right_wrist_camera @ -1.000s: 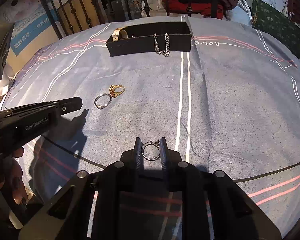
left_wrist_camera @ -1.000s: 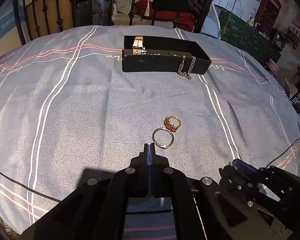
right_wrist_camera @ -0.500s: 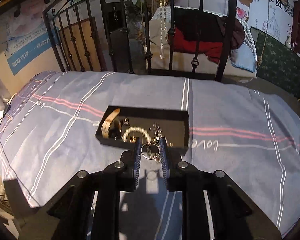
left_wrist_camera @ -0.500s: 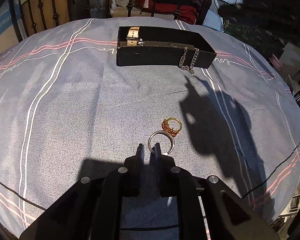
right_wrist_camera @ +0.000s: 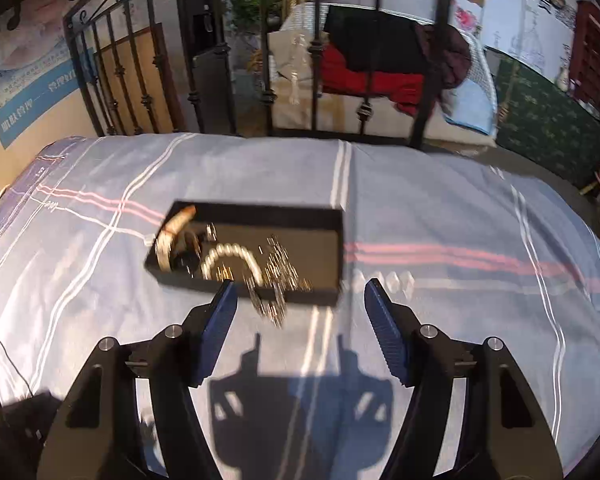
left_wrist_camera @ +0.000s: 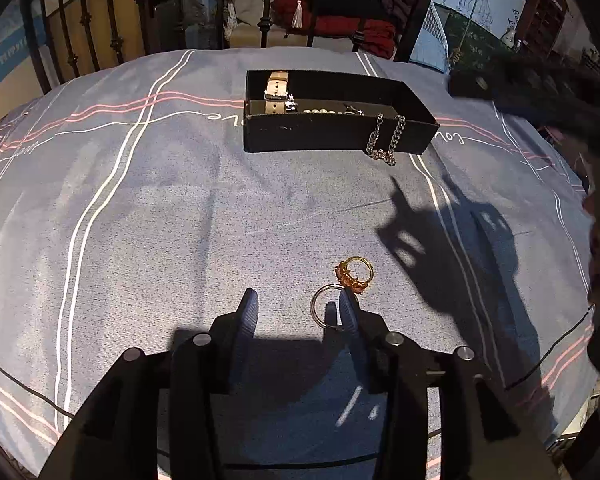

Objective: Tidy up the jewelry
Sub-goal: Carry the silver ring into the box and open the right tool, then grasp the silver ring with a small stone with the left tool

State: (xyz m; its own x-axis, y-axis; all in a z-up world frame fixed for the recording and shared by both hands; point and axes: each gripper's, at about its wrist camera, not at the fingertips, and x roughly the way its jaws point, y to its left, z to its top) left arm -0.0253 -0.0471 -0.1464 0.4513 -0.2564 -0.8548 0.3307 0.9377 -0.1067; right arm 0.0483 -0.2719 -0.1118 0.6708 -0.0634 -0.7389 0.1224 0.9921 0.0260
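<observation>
while the left gripper [left_wrist_camera: 296, 308] hovers low over the bed [left_wrist_camera: 148, 240], its fingers [left_wrist_camera: 247, 312] stand wide apart with nothing between them. the right-hand finger of that gripper lies over the near side of a silver ring [left_wrist_camera: 323, 305] that rests flat on the striped bedspread. a gold ring [left_wrist_camera: 355, 274] with orange stones lies just beyond the silver one, touching or almost touching it; the view does not settle which.

farther up the bed sits a black jewelry box [left_wrist_camera: 332, 136], open at the top. inside it, at its left end, lies a watch with a pale strap [left_wrist_camera: 275, 94], and beside that a string of pearls [left_wrist_camera: 320, 111]. a silver chain [left_wrist_camera: 385, 142] hangs over the box's near wall and reaches down to the bedspread.

the right gripper [right_wrist_camera: 300, 300] is held above the bed just in front of the same box [right_wrist_camera: 320, 240], its blue-padded fingers [right_wrist_camera: 384, 320] spread wide and holding nothing. in this view the box contents are blurred, though the watch strap [right_wrist_camera: 176, 228], the pearls [right_wrist_camera: 230, 254] and the chain [right_wrist_camera: 272, 300] draped over the near edge can be made out. the gripper's shadow falls on the bedspread below it.
</observation>
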